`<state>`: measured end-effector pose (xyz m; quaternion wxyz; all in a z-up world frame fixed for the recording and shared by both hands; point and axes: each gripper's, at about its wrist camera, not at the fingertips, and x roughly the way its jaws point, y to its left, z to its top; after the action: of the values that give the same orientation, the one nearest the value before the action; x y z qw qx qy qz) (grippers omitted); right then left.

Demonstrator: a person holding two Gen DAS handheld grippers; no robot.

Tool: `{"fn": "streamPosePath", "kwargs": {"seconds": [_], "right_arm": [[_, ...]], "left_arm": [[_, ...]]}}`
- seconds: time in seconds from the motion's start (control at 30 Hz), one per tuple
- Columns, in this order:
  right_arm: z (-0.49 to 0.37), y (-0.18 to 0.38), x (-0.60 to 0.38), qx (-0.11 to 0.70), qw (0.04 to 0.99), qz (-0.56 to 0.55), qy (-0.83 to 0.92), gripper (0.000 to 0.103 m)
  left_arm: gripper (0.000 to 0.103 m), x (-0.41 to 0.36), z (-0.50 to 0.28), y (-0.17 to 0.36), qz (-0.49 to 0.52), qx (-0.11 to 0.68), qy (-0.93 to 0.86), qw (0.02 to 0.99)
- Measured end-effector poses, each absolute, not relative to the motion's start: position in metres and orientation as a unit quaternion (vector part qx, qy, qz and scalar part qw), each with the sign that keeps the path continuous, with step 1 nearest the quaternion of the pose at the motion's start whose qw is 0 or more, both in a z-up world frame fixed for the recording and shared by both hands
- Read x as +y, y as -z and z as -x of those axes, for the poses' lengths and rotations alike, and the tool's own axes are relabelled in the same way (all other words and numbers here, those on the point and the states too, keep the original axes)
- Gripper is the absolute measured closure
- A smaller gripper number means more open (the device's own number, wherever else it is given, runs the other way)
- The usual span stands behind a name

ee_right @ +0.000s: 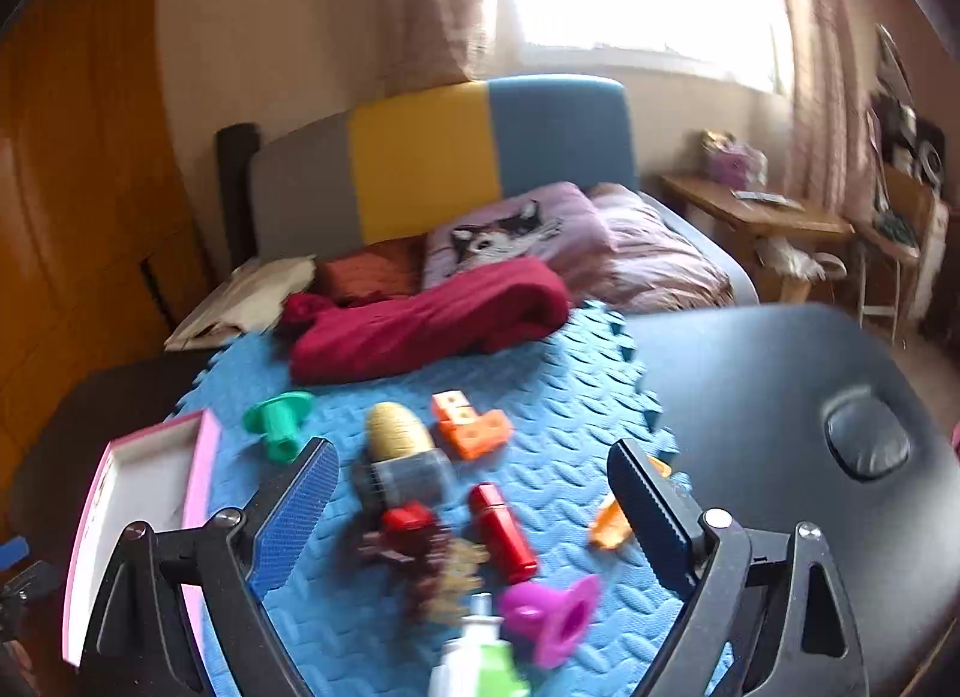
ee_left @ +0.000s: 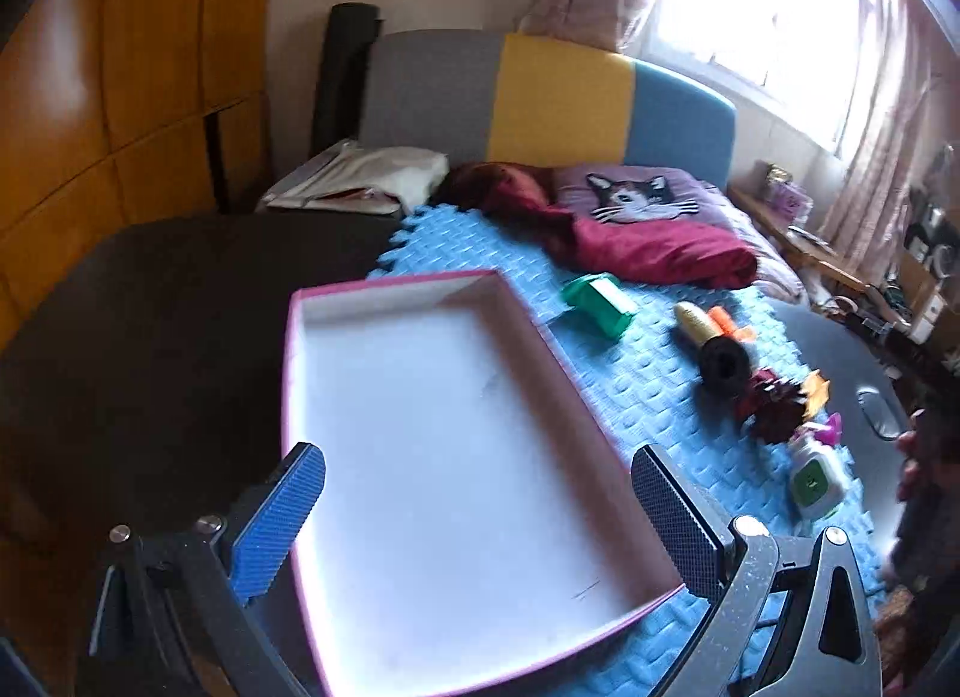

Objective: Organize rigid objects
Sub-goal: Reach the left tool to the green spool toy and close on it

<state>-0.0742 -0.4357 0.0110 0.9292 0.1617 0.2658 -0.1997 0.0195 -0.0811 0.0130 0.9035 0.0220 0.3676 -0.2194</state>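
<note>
Fingers on the left gripper (ee_left: 480, 508) are spread wide apart and hold nothing; they sit low in the left wrist picture, over the near end of a pink-edged box (ee_left: 420, 457). The box is white inside and lies on a blue foam mat (ee_left: 600, 361).

Fingers on the right gripper (ee_right: 474, 502) are wide open too, with nothing between them. Below them, in the middle of the right wrist picture, toys lie on the mat (ee_right: 570, 397): a red tube (ee_right: 504, 535), a pink spool (ee_right: 555, 616), a dark red and tan spiky toy (ee_right: 420, 559), a yellow and grey roller (ee_right: 402, 457), an orange block (ee_right: 471, 424) and a green spool (ee_right: 279, 418). A small orange piece (ee_right: 609, 523) peeks out beside the right finger. The box (ee_right: 138, 493) is at the lower left there.

Behind the toys lie a red blanket (ee_right: 420, 325) and a cat pillow (ee_right: 510, 238).
</note>
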Motion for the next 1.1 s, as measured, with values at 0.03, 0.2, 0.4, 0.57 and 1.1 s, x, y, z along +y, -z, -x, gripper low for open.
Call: {"fn": "streamPosePath", "kwargs": {"seconds": [0.03,0.2,0.4,0.57,1.1], "right_arm": [[0.077,-0.006,-0.443,0.262,0.927,-0.177,0.2,0.01],[0.084,0.0,-0.46,0.25,0.921,-0.234,0.186,0.01],[0.082,0.0,-0.457,0.25,0.921,-0.241,0.175,0.01],[0.085,-0.003,-0.458,0.239,0.924,-0.239,0.178,0.01],[0.087,-0.004,-0.463,0.234,0.924,-0.253,0.168,0.01]], "left_arm": [[0.0,-0.086,-0.023,-0.014,-0.023,0.368,0.225,0.902],[0.0,-0.12,-0.041,-0.024,-0.037,0.355,0.249,0.9],[0.0,-0.175,-0.08,-0.023,-0.071,0.388,0.266,0.879],[0.0,-0.21,-0.122,-0.011,-0.051,0.435,0.263,0.86],[0.014,-0.282,-0.208,0.051,-0.016,0.546,0.231,0.806]]}}
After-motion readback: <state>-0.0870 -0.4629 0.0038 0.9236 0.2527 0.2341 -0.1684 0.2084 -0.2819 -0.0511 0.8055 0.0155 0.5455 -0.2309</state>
